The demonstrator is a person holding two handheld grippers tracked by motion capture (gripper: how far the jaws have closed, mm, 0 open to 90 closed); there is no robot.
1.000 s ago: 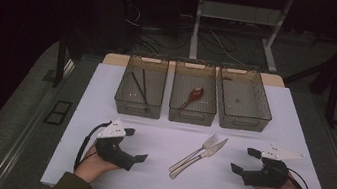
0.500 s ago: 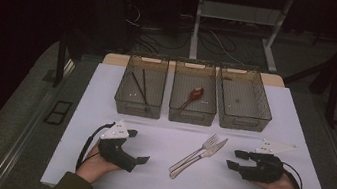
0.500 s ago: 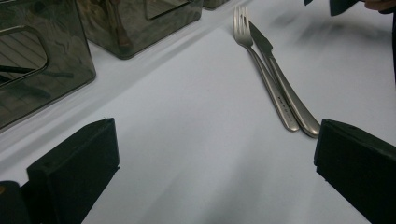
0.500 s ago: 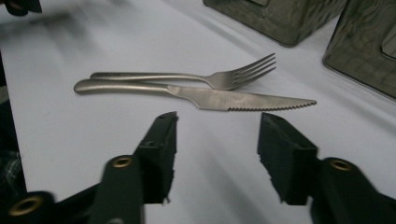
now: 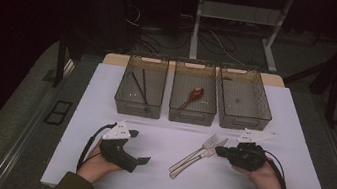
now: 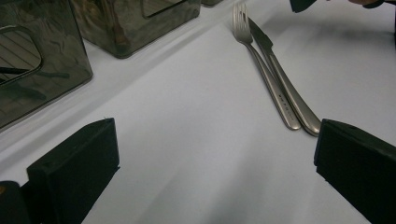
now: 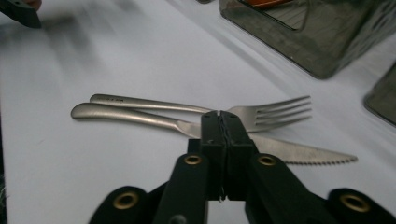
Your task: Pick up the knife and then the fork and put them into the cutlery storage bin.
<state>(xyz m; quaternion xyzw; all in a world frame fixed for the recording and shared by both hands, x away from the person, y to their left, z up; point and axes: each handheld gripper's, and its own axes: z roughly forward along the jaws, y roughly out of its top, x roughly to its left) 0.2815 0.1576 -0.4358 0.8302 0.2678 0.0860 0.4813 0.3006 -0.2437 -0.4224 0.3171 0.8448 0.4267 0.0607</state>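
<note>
Right gripper (image 7: 219, 116) fingers, just closing, meet empty above knife (image 7: 299, 151) and fork (image 7: 261, 113).

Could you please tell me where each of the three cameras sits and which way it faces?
High view: above the person's side, looking forward and down on the table; both forearms, left gripper, right gripper.
Left gripper view: rides that gripper, jaws wide apart, facing fork and knife.
Right gripper view: behind its closed jaws, over the same cutlery.
All share fork and knife.
</note>
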